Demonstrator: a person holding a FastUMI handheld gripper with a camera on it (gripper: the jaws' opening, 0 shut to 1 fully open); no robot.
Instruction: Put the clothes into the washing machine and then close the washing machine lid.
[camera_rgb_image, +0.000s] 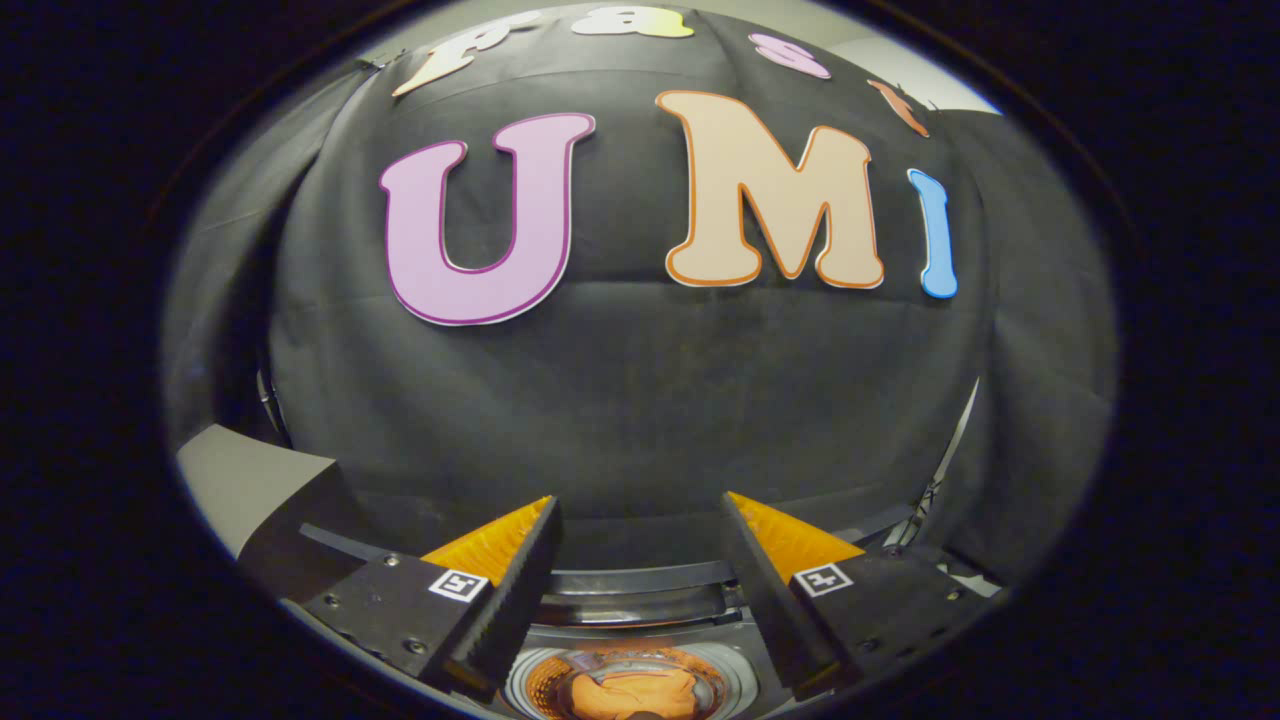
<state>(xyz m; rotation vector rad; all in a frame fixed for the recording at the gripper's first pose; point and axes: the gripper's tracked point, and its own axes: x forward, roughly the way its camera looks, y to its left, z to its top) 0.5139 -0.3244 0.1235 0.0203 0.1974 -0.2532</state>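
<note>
A: Gripper (640, 520) first. What are the fingers at?

B: The fingers (515, 580) stand spread wide apart, nothing between them. They hold nothing. They point at the black cloth wall (640, 400) straight ahead.

A: And below them?

B: The washing machine (640, 625) sits under the gripper, its round opening showing low down between the two fingers. The lid is off the opening; the drum is open to view.

A: The clothes?

B: An orange garment (632, 692) lies inside the drum (525, 683), down in the middle of the opening. It touches neither finger and sits well below them.

A: Anything else?

B: A grey slanted panel (245, 480) rises beyond the left finger, beside the machine's rim. Whether it is the lid or another part, the annotator cannot tell. Metal frame pieces (935, 490) show past the right finger, against the cloth.
</note>
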